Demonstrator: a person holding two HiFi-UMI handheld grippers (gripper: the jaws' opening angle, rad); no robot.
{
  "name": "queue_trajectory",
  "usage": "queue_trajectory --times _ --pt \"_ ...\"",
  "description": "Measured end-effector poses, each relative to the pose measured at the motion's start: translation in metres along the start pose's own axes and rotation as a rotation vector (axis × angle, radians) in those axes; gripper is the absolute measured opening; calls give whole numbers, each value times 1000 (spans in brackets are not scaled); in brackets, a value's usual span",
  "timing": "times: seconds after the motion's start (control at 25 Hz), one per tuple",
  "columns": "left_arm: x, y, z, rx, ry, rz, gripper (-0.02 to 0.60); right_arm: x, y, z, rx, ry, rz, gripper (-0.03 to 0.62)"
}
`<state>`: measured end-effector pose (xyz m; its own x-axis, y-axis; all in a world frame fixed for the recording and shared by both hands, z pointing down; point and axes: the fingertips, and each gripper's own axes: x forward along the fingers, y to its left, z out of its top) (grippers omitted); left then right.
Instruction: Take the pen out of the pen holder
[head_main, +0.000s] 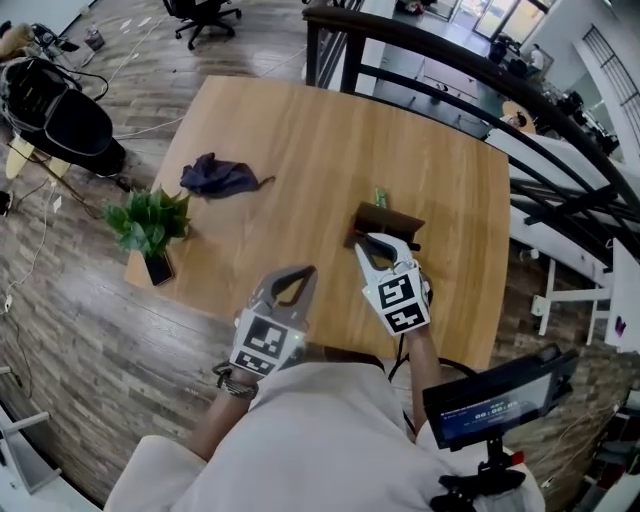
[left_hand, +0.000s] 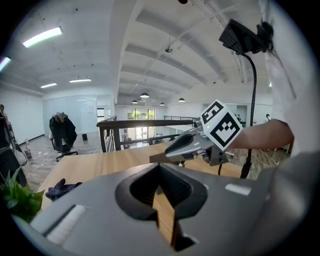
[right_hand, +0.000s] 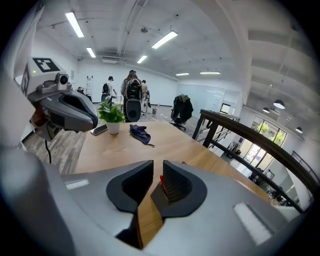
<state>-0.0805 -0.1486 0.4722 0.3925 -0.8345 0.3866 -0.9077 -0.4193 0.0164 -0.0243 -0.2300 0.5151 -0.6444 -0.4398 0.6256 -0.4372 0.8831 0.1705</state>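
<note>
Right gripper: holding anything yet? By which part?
Not clearly. Right gripper jaws stand narrowly apart at the pen holder; a red tip shows between them, seemingly unclamped. Left gripper shut, empty.

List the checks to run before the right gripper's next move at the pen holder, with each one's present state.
1. Reach: ok. The right gripper has its tips at the near edge of the pen holder.
2. Right jaws ready to take a pen: ok. They stand a narrow gap apart.
3. Pen lined up between the right jaws: cannot tell. Only a small red thing shows in the gap, beside one pad.
4. Other hand clear: ok. The left gripper is shut and empty, apart from the holder.
5. Path free of clutter: ok. The cloth and the plant lie far off to the left.
</note>
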Motion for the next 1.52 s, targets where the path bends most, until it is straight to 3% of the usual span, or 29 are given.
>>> queue_trajectory --times 0.44,1.52 --pt "1 7 -19 -43 54 46 0 28 -3 -21 -147 123 26 63" --pt "10 4 -55 -104 162 55 -1 73 4 -52 -303 235 91 63"
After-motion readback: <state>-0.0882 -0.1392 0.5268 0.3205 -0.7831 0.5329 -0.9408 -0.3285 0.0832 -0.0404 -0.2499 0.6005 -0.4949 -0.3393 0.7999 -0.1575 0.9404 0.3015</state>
